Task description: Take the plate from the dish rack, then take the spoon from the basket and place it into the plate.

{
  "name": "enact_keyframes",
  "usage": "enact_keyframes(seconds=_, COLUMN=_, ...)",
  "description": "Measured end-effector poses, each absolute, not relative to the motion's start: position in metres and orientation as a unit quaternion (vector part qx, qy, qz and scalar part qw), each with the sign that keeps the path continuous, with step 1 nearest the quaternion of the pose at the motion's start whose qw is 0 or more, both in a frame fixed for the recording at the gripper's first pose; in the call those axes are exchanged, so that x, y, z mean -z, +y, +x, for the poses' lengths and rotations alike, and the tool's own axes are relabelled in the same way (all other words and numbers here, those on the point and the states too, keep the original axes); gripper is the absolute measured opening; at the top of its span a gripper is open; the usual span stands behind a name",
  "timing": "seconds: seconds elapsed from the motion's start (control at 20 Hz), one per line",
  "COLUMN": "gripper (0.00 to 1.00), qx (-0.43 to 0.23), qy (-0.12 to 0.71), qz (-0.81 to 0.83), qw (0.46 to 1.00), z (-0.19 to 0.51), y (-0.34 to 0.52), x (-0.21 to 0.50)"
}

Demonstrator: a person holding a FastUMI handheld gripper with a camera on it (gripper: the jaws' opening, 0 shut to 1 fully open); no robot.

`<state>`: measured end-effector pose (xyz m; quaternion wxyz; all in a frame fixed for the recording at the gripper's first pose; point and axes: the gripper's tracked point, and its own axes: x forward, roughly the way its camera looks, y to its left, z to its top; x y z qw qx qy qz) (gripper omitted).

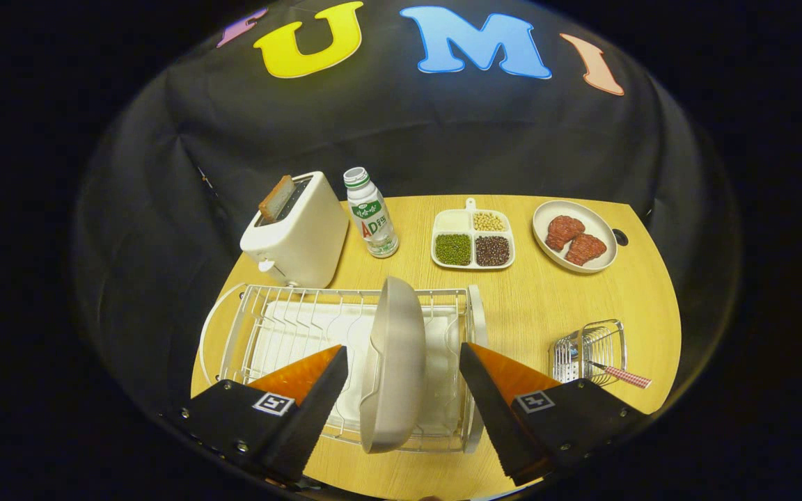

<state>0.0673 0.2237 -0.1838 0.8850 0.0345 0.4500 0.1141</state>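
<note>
Gripper (401, 390) spread wide, 2 fingers flanking the plate (394, 365) with a gap on each side, touching nothing. Plate standing on edge in the dish rack (262, 327), rim toward the camera. Off to the right, well apart across bare table (533, 313), a wire basket (592, 351) with the spoon (620, 374) poking its checked handle over the rim. Beyond the rack: toaster (296, 233), bottle (371, 212), divided tray (473, 240), dish of meat (575, 236).

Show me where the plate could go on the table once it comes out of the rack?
Best spot: bare table between the dish rack, the wire basket and the divided tray. The back row is crowded. The open gripper straddles the upright plate.
</note>
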Motion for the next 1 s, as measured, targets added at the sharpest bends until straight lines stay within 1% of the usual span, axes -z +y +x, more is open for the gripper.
enact_keyframes(seconds=0.2, gripper=0.98, qx=-0.101, qy=0.48, qz=0.025, qw=0.871, z=0.065, y=0.228, x=0.207)
enact_keyframes(seconds=0.25, gripper=0.89, qx=-0.097, qy=0.486, qz=0.022, qw=0.868, z=0.063, y=0.229, x=0.213)
enact_keyframes(seconds=0.3, gripper=0.83, qx=-0.092, qy=0.49, qz=0.016, qw=0.867, z=0.064, y=0.229, x=0.219)
enact_keyframes(seconds=0.35, gripper=0.66, qx=-0.07, qy=0.5, qz=-0.005, qw=0.863, z=0.06, y=0.22, x=0.228)
enact_keyframes(seconds=0.45, gripper=0.3, qx=-0.05, qy=0.497, qz=-0.01, qw=0.866, z=0.062, y=0.216, x=0.223)
enact_keyframes(seconds=0.5, gripper=0.3, qx=-0.04, qy=0.5, qz=-0.006, qw=0.865, z=0.062, y=0.216, x=0.225)
enact_keyframes(seconds=0.55, gripper=0.27, qx=-0.034, qy=0.502, qz=-0.011, qw=0.864, z=0.059, y=0.217, x=0.223)
enact_keyframes(seconds=0.8, gripper=0.27, qx=0.014, qy=0.488, qz=-0.065, qw=0.87, z=0.058, y=0.218, x=0.198)
enact_keyframes(seconds=1.0, gripper=0.27, qx=0.014, qy=0.471, qz=-0.099, qw=0.876, z=0.063, y=0.215, x=0.181)
